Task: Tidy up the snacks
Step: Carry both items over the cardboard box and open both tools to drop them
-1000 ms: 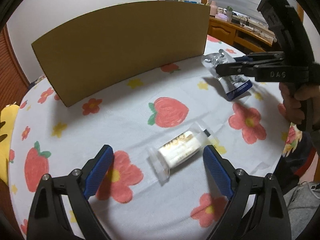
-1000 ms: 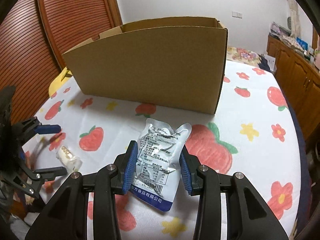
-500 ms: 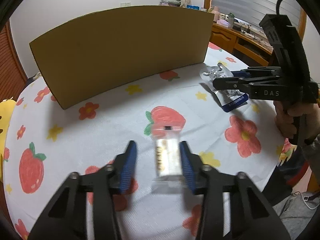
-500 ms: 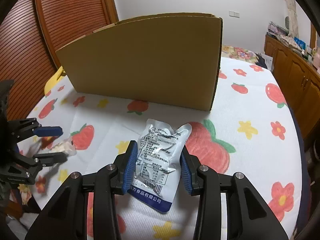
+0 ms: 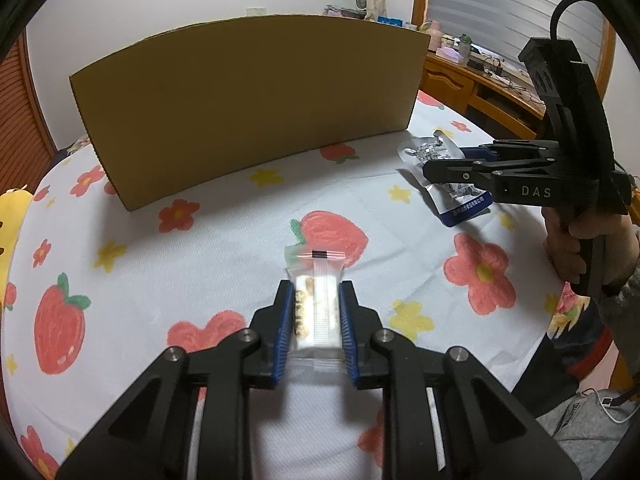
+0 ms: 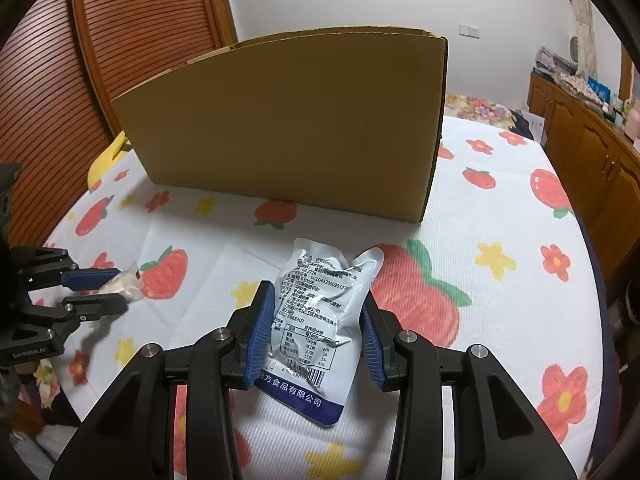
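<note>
My left gripper (image 5: 314, 294) is shut on a small clear-wrapped white snack bar (image 5: 316, 300) and holds it lengthwise just above the table. My right gripper (image 6: 318, 304) is shut on a silver pouch with a blue bottom edge (image 6: 320, 308), its blue pads pressing both sides. In the left wrist view the right gripper (image 5: 434, 164) holds the pouch (image 5: 460, 200) at the right. In the right wrist view the left gripper (image 6: 116, 290) holds the bar (image 6: 128, 282) at the left. A tall cardboard box (image 5: 248, 108) stands behind both; its inside is hidden.
The round table carries a white cloth with strawberries and flowers (image 5: 200, 248). Its front edge curves close below the grippers. A wooden slatted door (image 6: 100, 60) is at the left, wooden cabinets (image 6: 592, 160) at the right. A yellow object (image 5: 10, 232) lies at the table's left edge.
My left gripper closed from wide open onto the snack bar, which turned from slanted to lengthwise between the pads. My right gripper kept its hold on the pouch.
</note>
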{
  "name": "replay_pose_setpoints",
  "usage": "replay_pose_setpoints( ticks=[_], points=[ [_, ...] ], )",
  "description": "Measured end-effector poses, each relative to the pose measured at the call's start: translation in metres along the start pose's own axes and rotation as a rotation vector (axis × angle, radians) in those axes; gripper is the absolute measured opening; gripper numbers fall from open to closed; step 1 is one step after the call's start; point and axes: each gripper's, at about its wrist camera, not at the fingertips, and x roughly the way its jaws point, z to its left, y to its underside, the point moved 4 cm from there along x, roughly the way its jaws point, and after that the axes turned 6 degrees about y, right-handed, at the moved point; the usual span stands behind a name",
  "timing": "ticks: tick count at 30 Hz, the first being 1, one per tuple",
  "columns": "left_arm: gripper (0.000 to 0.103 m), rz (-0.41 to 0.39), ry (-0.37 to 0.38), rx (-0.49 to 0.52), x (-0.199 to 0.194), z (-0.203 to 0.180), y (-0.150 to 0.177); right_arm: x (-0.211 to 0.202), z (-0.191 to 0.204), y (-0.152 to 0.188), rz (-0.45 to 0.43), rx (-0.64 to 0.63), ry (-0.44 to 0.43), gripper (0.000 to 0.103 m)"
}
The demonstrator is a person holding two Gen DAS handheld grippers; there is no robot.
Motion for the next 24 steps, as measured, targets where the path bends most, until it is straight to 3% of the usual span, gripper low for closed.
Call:
replay_pose_setpoints(
  ticks=[15,24],
  points=[
    [0.02,-0.136,-0.035,-0.02,-0.039,0.011,-0.024,-0.011,-0.005,-0.001,-0.021,0.017,0.003,0.04],
    [0.02,-0.23,-0.07,-0.045,-0.066,0.029,-0.048,-0.054,-0.022,-0.012,-0.093,0.03,0.022,0.04]
  ],
)
